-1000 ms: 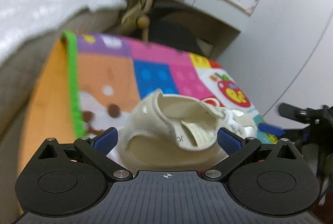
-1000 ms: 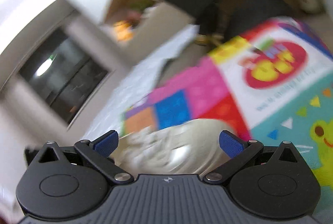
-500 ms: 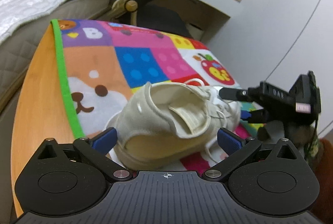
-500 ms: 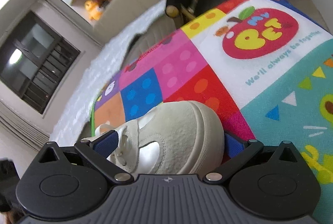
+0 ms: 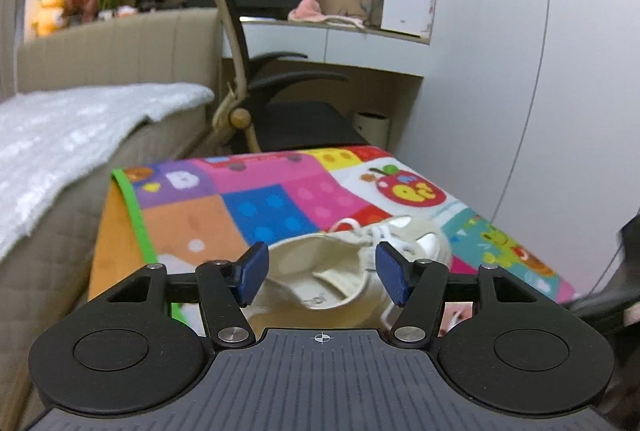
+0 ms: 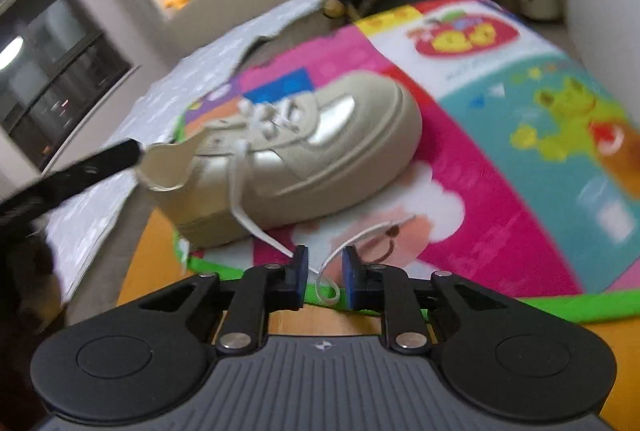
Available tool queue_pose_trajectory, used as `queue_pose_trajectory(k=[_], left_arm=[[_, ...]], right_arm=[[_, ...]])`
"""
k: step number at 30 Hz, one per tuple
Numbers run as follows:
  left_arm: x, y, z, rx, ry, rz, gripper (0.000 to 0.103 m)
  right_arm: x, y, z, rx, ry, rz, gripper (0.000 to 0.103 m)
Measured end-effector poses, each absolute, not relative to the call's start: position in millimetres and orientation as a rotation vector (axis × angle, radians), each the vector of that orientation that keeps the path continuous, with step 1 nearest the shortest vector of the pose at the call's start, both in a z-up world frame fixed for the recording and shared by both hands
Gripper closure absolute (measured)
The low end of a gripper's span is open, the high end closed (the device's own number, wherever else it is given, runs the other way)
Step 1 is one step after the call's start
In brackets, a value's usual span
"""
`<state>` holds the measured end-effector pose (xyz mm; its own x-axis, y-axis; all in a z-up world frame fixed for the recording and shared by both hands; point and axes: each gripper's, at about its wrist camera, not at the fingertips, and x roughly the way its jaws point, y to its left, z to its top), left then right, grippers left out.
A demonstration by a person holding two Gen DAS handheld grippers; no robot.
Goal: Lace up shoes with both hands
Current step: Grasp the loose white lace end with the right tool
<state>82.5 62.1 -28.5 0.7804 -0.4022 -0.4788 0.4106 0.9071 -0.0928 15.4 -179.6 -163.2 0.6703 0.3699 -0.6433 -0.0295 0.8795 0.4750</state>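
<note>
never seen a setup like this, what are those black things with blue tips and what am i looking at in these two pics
They are two hand-held grippers, each with a camera looking along its fingers. One view is from the left gripper, behind the heel of a beige shoe; the other is from the right gripper, beside that shoe. The shoe rests on a colourful play mat. Both grippers' jaws are closing: the right's around a loop of white lace, not yet pinched, while the left's hold nothing.
</note>
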Motion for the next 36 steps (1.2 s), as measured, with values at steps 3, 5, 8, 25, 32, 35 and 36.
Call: queue_pose_trajectory(k=[3, 5, 8, 25, 32, 35, 36], left_arm=[[72.9, 62.3, -21.3, 0.062, 0.479, -0.423, 0.036], [68.0, 66.2, -16.5, 0.076, 0.467, -0.422, 0.032], [61.5, 67.1, -13.7, 0.096, 0.456, -0.452, 0.032], [29.8, -13.1, -71.3, 0.353, 0.541, -0.696, 0.009], [27.9, 25.5, -62.5, 0.333, 0.549, -0.557, 0.009], [31.5, 44.1, -54.6, 0.334, 0.536, -0.498, 0.009], [33.7, 48.7, -51.7, 0.342, 0.527, -0.482, 0.009]], right_arm=[[25.5, -171.3, -168.8, 0.435, 0.779, 0.206, 0.091], [29.0, -175.6, -163.6, 0.382, 0.744, 0.180, 0.099], [26.3, -205.4, -136.6, 0.359, 0.629, 0.105, 0.101], [16.8, -226.2, -137.5, 0.427, 0.676, 0.155, 0.062], [36.8, -168.1, -167.5, 0.203, 0.717, 0.177, 0.095], [27.8, -180.2, -161.2, 0.202, 0.698, 0.161, 0.102], [24.2, -190.3, -155.2, 0.222, 0.681, 0.137, 0.102]])
